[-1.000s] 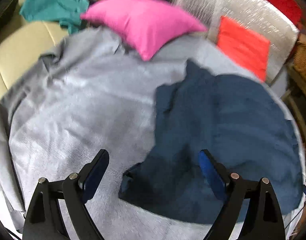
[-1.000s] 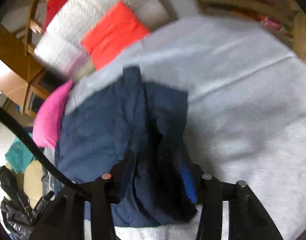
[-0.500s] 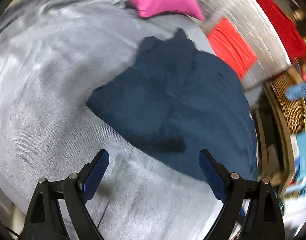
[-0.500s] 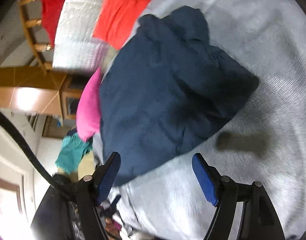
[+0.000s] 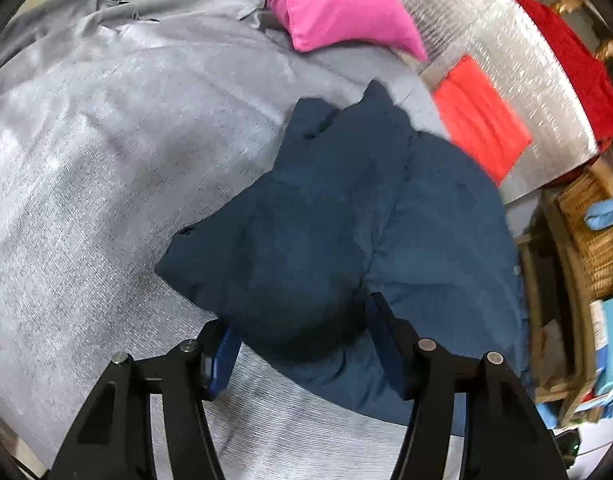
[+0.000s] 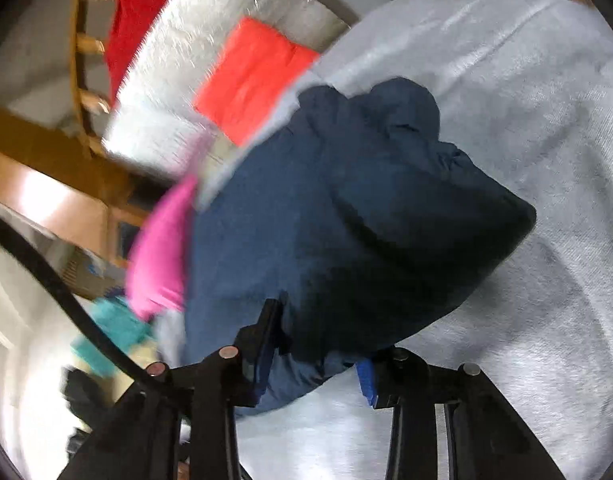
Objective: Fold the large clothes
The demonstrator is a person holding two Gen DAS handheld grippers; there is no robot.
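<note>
A folded dark navy garment (image 5: 346,232) lies on a grey sheet (image 5: 106,160); it also shows in the right wrist view (image 6: 346,220). My left gripper (image 5: 302,340) has its jaws partly closed around a thick fold at the garment's near edge. My right gripper (image 6: 318,352) likewise has its jaws around the garment's near edge, with cloth bulging between the blue pads (image 6: 364,380). The fingertips are hidden by the cloth in both views.
A pink pillow (image 5: 330,0) lies at the far end of the sheet. An orange-red cushion (image 5: 478,116) leans on a silver-white backrest (image 5: 506,48) with a red cloth (image 5: 566,68). A wicker basket (image 5: 590,232) stands at the right. A teal cloth (image 6: 110,332) lies beyond the pillow.
Both grippers were open and clear of the garment half a second ago. Both have now moved in and closed partway around its near edge.
</note>
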